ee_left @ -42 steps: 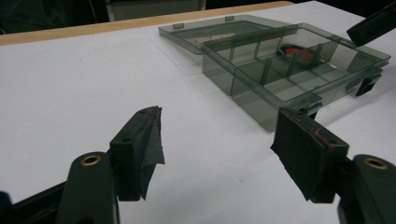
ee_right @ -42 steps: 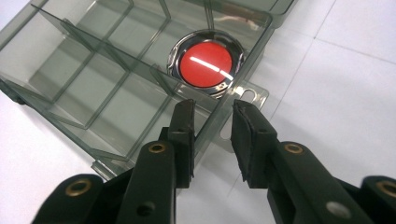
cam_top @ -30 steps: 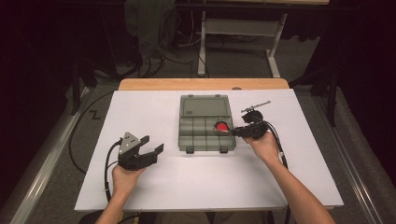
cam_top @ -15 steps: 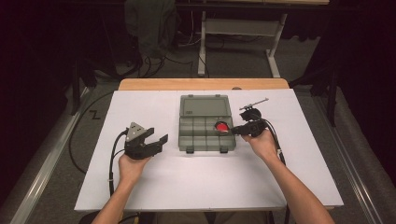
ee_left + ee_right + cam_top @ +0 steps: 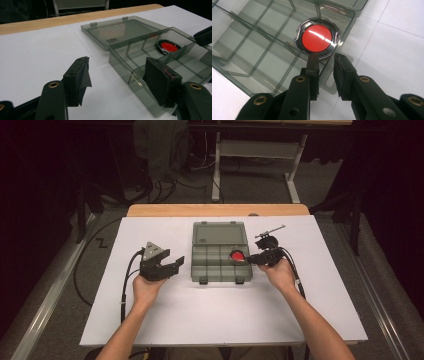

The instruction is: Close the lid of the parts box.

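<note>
A smoky clear compartment box [image 5: 210, 265] lies open mid-table, its lid [image 5: 218, 233] flat behind it. A red disc with a chrome rim [image 5: 236, 256] rests in a right-hand compartment [image 5: 316, 38]. My right gripper [image 5: 251, 258] hovers at the box's right wall; in the right gripper view its jaws [image 5: 325, 58] stand a little apart just short of the disc, gripping nothing. My left gripper [image 5: 176, 265] is held left of the box, wide open and empty. In the left gripper view [image 5: 117, 72] its right jaw overlaps the box's near corner [image 5: 130, 62], and the disc [image 5: 168, 46] lies beyond it.
A thin silvery rod [image 5: 270, 230] lies on the white tabletop [image 5: 215, 320] just behind my right gripper. A wooden strip [image 5: 215, 210] runs along the far edge. Cables trail from both grippers, and a desk frame stands on the floor beyond.
My left gripper has moved forward and right, closer to the box's left side. The right gripper has stayed by the red disc.
</note>
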The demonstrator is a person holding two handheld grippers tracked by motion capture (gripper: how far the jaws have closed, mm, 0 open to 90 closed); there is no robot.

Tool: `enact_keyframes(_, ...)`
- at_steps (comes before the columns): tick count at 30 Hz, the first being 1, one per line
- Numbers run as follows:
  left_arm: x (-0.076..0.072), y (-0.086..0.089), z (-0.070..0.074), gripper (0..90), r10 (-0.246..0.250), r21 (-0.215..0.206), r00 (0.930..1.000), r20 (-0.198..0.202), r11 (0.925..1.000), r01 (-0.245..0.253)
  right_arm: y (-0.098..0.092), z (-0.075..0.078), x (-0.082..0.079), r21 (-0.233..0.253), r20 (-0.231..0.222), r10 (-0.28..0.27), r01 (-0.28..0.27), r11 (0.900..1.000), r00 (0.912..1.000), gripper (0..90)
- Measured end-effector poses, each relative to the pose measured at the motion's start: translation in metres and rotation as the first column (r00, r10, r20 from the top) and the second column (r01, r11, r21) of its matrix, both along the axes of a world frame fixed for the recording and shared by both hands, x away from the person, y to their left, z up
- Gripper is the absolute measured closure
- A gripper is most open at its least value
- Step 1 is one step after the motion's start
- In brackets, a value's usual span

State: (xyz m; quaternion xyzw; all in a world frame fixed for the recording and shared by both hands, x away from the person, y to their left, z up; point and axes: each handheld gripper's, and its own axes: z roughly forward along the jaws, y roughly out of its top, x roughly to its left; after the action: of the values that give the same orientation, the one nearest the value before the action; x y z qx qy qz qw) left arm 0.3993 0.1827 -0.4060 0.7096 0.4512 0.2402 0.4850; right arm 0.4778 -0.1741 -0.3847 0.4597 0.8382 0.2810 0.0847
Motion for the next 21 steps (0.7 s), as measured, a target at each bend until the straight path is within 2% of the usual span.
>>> enact_keyframes(6,0.011,-0.008,0.000,37.9,-0.008,0.000,0.9998,-0.017,1.0000,0.008,0.000,0.000,0.000,-0.002,0.004,-0.001,0.001,1.000,1.0000,76.7)
enact_keyframes(9,0.015,-0.010,0.001,38.1,-0.004,-0.011,0.9999,-0.011,0.9999,0.004,0.000,0.000,0.000,0.001,0.003,-0.003,0.002,1.000,1.0000,76.7)
enact_keyframes(15,0.024,-0.013,0.003,38.4,0.001,-0.004,0.9997,-0.025,1.0000,-0.001,0.000,0.000,0.000,0.000,0.004,-0.003,0.003,1.000,1.0000,76.8)
enact_keyframes(18,0.027,-0.015,0.004,38.8,0.005,-0.010,0.9998,-0.017,0.9999,-0.005,0.000,0.000,-0.001,0.000,0.005,-0.005,0.005,1.000,1.0000,76.8)
enact_keyframes(21,0.032,-0.016,0.004,39.1,0.005,-0.004,0.9991,-0.042,1.0000,-0.005,0.000,0.000,-0.001,0.000,0.004,-0.005,0.005,1.000,1.0000,76.7)
